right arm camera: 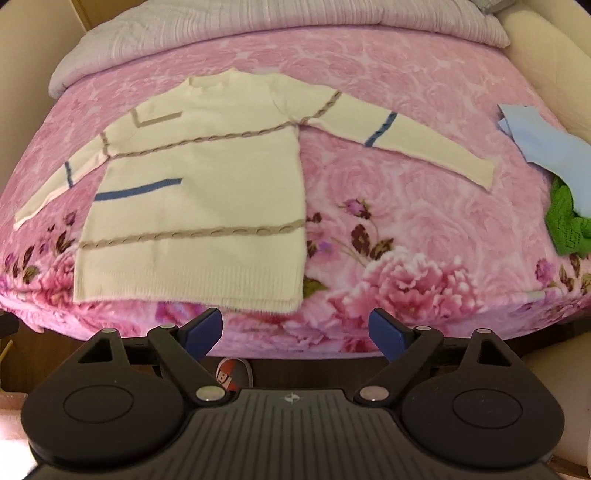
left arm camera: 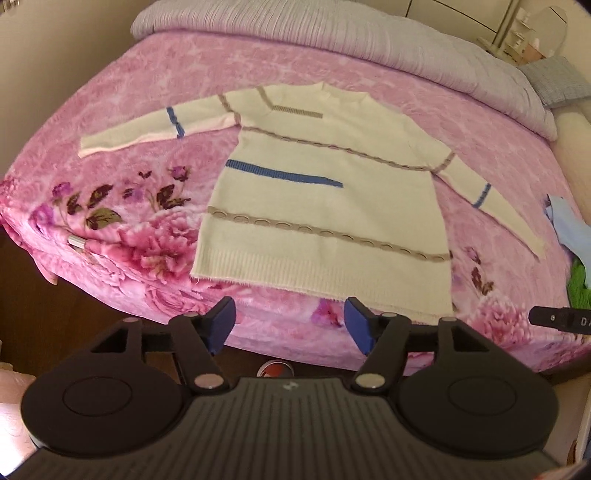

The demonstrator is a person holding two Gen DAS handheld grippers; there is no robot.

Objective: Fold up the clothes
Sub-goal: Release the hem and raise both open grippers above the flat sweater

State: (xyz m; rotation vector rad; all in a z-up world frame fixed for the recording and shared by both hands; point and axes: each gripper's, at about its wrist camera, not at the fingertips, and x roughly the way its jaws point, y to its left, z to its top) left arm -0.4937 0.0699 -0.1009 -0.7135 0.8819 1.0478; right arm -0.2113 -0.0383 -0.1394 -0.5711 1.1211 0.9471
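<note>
A cream knit sweater [left arm camera: 325, 199] with blue and tan stripes lies flat on the pink floral bed, both sleeves spread out; it also shows in the right wrist view [right arm camera: 207, 192]. My left gripper [left arm camera: 290, 325] is open and empty, hovering just in front of the sweater's hem near the bed's front edge. My right gripper [right arm camera: 295, 330] is open and empty, in front of the hem's right corner. A part of the right gripper [left arm camera: 559, 317] shows at the right edge of the left wrist view.
The pink floral blanket [right arm camera: 406, 229] covers the bed. A light blue garment [right arm camera: 546, 147] and a green knit garment [right arm camera: 565, 221] lie at the bed's right side. A grey quilt [left arm camera: 332, 33] is bunched at the head. A shoe [right arm camera: 231, 373] is on the floor below.
</note>
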